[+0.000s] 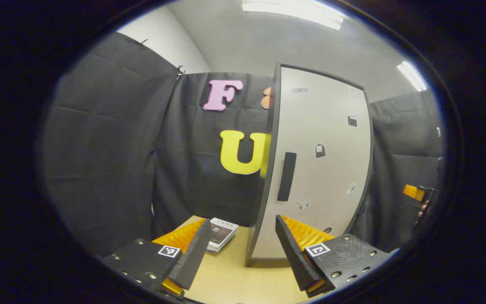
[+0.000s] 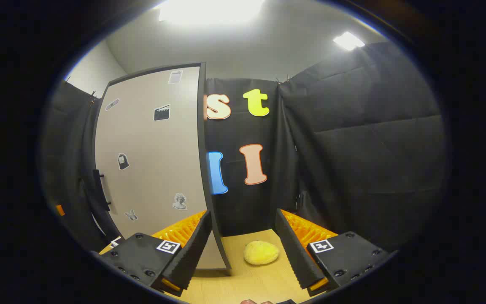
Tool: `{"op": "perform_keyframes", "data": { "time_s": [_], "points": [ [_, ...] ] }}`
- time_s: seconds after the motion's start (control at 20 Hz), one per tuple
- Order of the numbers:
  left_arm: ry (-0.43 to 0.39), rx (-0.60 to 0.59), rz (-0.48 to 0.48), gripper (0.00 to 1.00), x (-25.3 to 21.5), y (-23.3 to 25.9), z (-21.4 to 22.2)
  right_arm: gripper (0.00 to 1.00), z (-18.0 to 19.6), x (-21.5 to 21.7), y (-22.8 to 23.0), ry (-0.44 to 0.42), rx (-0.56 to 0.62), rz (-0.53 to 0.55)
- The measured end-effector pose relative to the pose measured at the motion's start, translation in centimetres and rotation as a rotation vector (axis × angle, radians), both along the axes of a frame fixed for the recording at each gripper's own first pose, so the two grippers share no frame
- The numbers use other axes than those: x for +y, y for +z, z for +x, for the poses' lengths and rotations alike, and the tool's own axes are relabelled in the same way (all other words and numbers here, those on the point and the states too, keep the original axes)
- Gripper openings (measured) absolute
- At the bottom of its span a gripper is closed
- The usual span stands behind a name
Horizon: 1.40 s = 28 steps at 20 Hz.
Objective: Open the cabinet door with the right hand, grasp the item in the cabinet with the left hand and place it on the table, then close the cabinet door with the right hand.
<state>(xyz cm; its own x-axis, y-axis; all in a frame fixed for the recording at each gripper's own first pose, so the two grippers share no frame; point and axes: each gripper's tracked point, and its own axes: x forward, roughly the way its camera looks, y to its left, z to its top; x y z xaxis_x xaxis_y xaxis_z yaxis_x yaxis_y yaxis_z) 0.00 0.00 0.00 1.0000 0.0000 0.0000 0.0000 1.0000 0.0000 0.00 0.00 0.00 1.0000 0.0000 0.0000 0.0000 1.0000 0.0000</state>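
Both tongs, left (image 1: 241,249) and right (image 2: 243,249), are hanging wide, holding nothing. The tall pale-grey cabinet door (image 1: 319,169) is looking stiff and light; its black vertical bar handle (image 1: 286,176) is offering the best grip.

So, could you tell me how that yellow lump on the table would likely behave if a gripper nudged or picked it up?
The yellow lump looks rounded and oval, so a nudge would probably rock or roll it unevenly on the table. Its pitted surface suggests something sponge-like or a potato: fairly grippable, probably not fragile.
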Motion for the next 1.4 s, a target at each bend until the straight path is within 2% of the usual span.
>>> {"op": "perform_keyframes", "data": {
  "time_s": [0.05,0.15,0.25,0.3,0.35,0.4,0.45,0.5,0.6,0.75,0.85,0.9,0.95,1.0,1.05,1.15,1.2,1.3,1.35,1.4],
  "points": [
    [0.005,0.004,-0.027,0.92,-0.1,-0.1,-0.1,0.95,0.2,0.0,-0.1,0.009,0.004,-0.004],
    [0.014,0.017,-0.102,0.92,-0.6,-0.5,-0.5,0.92,0.6,-0.2,-0.3,0.026,0.010,-0.007],
    [0.025,0.030,-0.133,0.92,-1.0,-1.2,-1.0,0.92,1.1,-0.2,-0.5,0.050,0.011,0.003],
    [0.035,0.037,-0.125,0.92,-1.1,-1.5,-1.4,0.95,1.3,0.1,-0.8,0.069,0.022,0.010],
    [0.043,0.039,-0.104,0.92,-1.3,-1.5,-1.8,0.92,1.3,0.3,-1.2,0.093,0.033,0.014],
    [0.053,0.036,-0.080,0.92,-1.5,-1.4,-2.2,0.95,1.4,0.5,-1.5,0.110,0.038,0.014],
    [0.062,0.035,-0.060,0.91,-1.7,-1.2,-2.7,0.92,1.4,0.4,-1.8,0.121,0.043,0.010],
    [0.067,0.032,-0.045,0.91,-2.1,-1.1,-3.1,0.95,1.3,0.4,-2.1,0.128,0.048,0.005],
    [0.062,0.011,-0.015,0.92,-2.8,-0.4,-3.8,0.92,1.1,0.7,-2.5,0.143,0.057,0.011],
    [0.072,-0.010,0.042,0.91,-2.7,0.3,-4.5,0.95,0.8,1.5,-2.7,0.161,0.063,0.033],
    [0.058,-0.008,0.035,0.92,-3.1,0.2,-4.4,0.95,0.8,2.1,-2.7,0.162,0.063,0.038],
    [0.043,-0.009,0.010,0.92,-3.1,0.1,-4.3,0.92,0.8,2.5,-2.8,0.159,0.057,0.039],
    [0.030,-0.008,-0.016,0.91,-3.1,-0.2,-4.2,0.95,0.7,2.9,-3.1,0.156,0.061,0.041],
    [0.037,-0.002,-0.034,0.92,-2.1,-0.7,-4.2,0.92,0.5,3.4,-3.7,0.159,0.073,0.044],
    [0.050,0.009,-0.039,0.92,-1.1,-1.2,-4.1,0.96,0.1,4.1,-4.3,0.161,0.089,0.048],
    [0.056,0.020,-0.009,0.92,0.5,-1.5,-4.3,0.92,-0.7,5.3,-5.3,0.163,0.112,0.056],
    [0.057,0.023,0.016,0.92,1.1,-1.7,-4.2,0.96,-1.1,6.1,-5.6,0.164,0.123,0.054],
    [0.045,0.035,0.038,0.92,1.7,-2.1,-4.0,0.95,-1.4,7.7,-6.3,0.168,0.139,0.037],
    [0.036,0.044,0.039,0.92,1.9,-2.3,-3.9,0.92,-1.6,8.4,-6.4,0.168,0.144,0.028],
    [0.036,0.054,0.044,0.92,2.3,-2.6,-3.8,0.96,-1.6,9.1,-6.3,0.167,0.145,0.024]
  ]
}}
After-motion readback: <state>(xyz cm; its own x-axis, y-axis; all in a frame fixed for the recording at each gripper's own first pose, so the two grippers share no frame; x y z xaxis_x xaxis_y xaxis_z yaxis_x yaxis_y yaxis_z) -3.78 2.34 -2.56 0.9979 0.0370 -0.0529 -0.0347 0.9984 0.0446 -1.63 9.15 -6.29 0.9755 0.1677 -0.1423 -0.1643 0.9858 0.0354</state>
